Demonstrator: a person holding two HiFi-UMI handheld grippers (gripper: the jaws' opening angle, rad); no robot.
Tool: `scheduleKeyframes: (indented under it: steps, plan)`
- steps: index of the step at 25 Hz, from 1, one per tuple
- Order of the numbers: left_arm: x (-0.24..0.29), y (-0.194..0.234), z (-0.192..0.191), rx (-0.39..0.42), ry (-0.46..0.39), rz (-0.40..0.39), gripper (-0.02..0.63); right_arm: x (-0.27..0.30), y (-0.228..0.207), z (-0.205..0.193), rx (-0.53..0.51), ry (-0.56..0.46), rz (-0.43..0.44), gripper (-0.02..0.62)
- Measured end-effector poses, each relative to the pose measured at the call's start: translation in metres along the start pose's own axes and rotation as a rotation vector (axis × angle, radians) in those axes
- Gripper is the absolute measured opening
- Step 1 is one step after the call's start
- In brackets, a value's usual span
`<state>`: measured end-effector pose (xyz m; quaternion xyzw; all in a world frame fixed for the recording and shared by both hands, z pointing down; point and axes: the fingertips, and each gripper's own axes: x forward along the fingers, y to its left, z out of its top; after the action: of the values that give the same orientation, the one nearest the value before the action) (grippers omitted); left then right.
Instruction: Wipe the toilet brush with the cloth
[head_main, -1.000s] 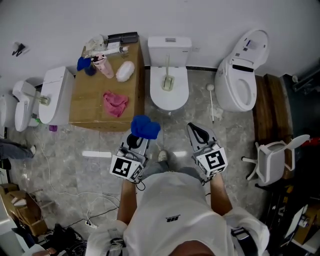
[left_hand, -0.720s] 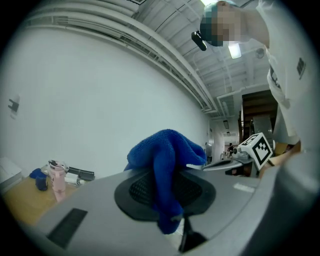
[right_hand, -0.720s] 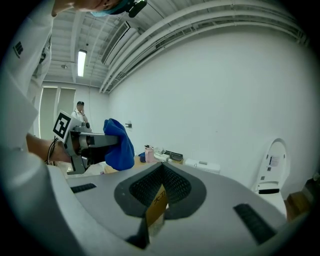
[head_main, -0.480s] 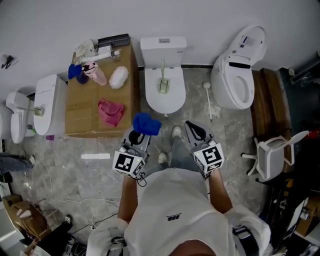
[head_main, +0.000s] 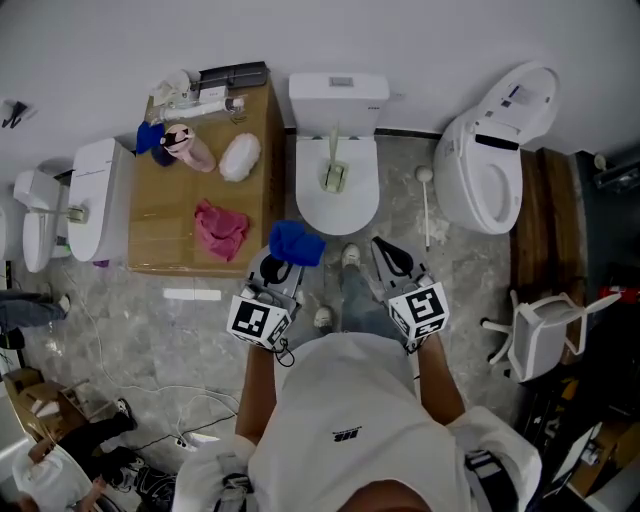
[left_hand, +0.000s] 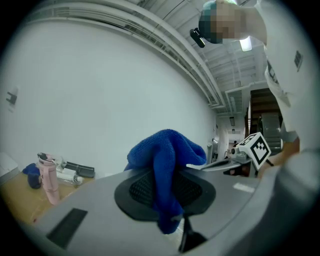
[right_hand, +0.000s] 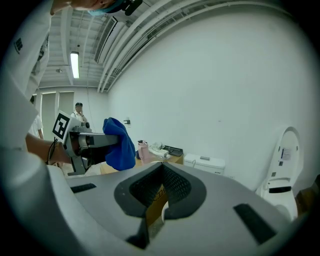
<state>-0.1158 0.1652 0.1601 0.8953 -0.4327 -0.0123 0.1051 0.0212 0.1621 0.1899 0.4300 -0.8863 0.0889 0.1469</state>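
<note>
My left gripper is shut on a blue cloth, which bunches up above its jaws. My right gripper is shut with nothing in it; its pads meet. Both are held side by side in front of the middle toilet. A pale-handled brush lies in that toilet's bowl. A white toilet brush lies on the floor to its right. From the right gripper view, the left gripper and the cloth show at the left.
A brown box-like table at the left holds a pink cloth, a white bundle, a pink bottle and small items. Further toilets stand at the left and right. A white chair and floor cables are nearby.
Both grippers have moved forward a little toward the middle toilet, the blue cloth still in the left one. The person's foot has stepped forward between them.
</note>
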Motion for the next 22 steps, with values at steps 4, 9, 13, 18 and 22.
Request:
scheduleKeyframes:
  steps: [4, 9, 13, 18, 22]
  plan:
    - [0.034, 0.012, -0.013, -0.054, 0.007, -0.001, 0.075, 0.024, -0.034, -0.008, 0.007, 0.019, 0.035, -0.005]
    - [0.082, 0.033, -0.04, -0.083, 0.064, 0.015, 0.075, 0.062, -0.081, -0.025, 0.017, 0.045, 0.093, -0.005]
    - [0.116, 0.053, -0.064, -0.098, 0.116, 0.052, 0.075, 0.094, -0.115, -0.048, 0.047, 0.094, 0.106, -0.005]
    - [0.15, 0.077, -0.097, -0.116, 0.18, 0.126, 0.075, 0.129, -0.142, -0.076, 0.06, 0.136, 0.156, -0.005]
    - [0.17, 0.091, -0.13, -0.123, 0.229, 0.157, 0.075, 0.157, -0.151, -0.101, 0.041, 0.165, 0.204, -0.005]
